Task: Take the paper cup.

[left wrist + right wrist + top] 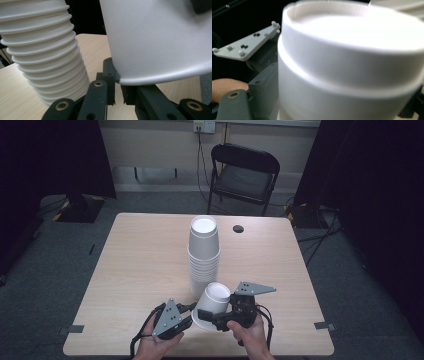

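A tall stack of white cups (pixel 203 255) stands upside down in the middle of the table (pixel 140 260); it also rises at the left of the left gripper view (pixel 45 50). In front of it a single white cup (pixel 212 302) hangs tilted above the table's front edge. My right gripper (pixel 222 317) is shut around that cup's body (pixel 349 62). My left gripper (pixel 192 311) meets the cup (pixel 160 37) from the left. Its jaws (pixel 118 96) stand almost together with the rim's edge in the narrow gap.
A round cable hole (pixel 238 228) lies in the table behind the stack. A black folding chair (pixel 245 170) stands beyond the far edge. The left gripper's grey plate (pixel 244 46) and a hand (pixel 224 87) show in the right gripper view.
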